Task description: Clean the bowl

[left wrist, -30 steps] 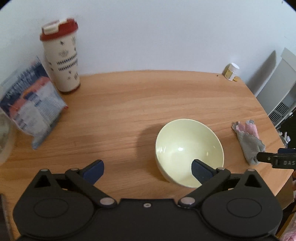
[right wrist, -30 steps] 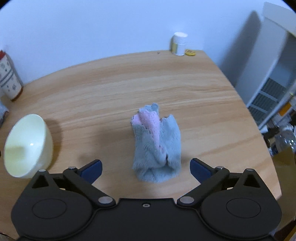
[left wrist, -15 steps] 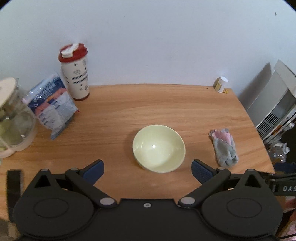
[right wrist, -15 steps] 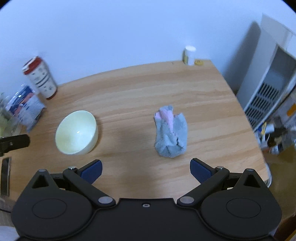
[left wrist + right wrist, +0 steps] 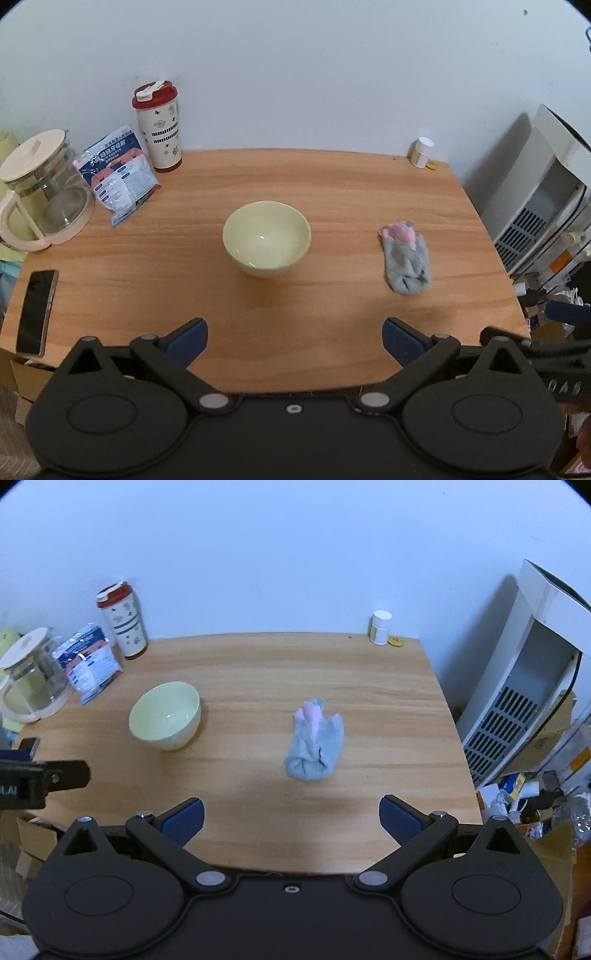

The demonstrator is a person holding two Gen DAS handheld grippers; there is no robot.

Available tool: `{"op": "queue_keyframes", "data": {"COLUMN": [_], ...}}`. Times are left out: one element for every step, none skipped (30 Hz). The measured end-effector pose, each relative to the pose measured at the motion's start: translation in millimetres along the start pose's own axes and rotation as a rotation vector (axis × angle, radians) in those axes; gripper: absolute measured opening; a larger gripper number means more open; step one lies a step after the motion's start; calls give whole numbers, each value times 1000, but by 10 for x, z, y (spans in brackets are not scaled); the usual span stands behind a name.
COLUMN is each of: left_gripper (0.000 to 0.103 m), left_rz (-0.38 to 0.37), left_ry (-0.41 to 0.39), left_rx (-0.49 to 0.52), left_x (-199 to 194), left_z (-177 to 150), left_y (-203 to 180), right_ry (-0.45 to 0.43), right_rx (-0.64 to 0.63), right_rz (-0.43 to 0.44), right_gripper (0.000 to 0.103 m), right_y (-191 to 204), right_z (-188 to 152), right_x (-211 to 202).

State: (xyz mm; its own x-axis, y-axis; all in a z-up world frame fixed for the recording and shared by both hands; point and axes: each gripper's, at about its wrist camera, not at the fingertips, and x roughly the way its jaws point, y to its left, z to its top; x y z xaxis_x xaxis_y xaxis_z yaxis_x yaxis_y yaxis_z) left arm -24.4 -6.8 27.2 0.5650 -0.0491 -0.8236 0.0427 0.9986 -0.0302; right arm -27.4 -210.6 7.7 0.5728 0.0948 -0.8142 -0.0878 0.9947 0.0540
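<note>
— While both tools hang above the near edge of the wooden table (image 5: 332,177), how do they sit?

— The left gripper (image 5: 293,341) is level and faces the wall, its blue pads (image 5: 186,339) spread wide with nothing between them. The right gripper (image 5: 291,818) is posed the same way, jaws wide apart and holding nothing, well short of the cloth.

— And the bowl?

— The pale yellow-green bowl (image 5: 266,238) stands upright near the middle of the table, its inside smooth and glossy with a small glint of light. It touches nothing.

— The cloth?

— A crumpled grey and pink cleaning cloth (image 5: 315,740) lies to the bowl's right, well apart from it. A red-lidded tumbler (image 5: 158,125), a printed packet (image 5: 118,173) and a glass kettle (image 5: 40,188) stand at the far left.
</note>
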Motion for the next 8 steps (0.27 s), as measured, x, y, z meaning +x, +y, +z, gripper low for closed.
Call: {"op": "queue_keyframes", "data": {"left_gripper": [103,103,103,102,102,103,103,103], "left_rz": [7,9,14,22,30,33,34,25], "left_ry": [-4,-4,-7,-10,-13,-15,-17,-24], "left_rx": [1,0,1,9,16,16,15,10], "left_x": [-40,-47,-73,-88,-101,-112,-124,-143], "left_z": [-49,-64,-108,-142,-174,-195,-216,-235], "left_y": [-58,-72,-107,-132,-155,-168,-180,-181], "right_ry": [2,3,5,6,6,5,5,5], "right_rx": [-8,-12,-9,-6,-4,-2,-1,1], "right_rz": [5,11,18,21,23,23,26,29], "right_gripper": [103,103,103,103,103,103,103,103], "right_y": [-11,-28,-60,-80,-99,-110,-114,-118], "right_z": [-35,-71,-107,-129,-157,-195,-223,-253], "right_x": [-19,-41,-67,-79,-94,-110,-120,-133]}}
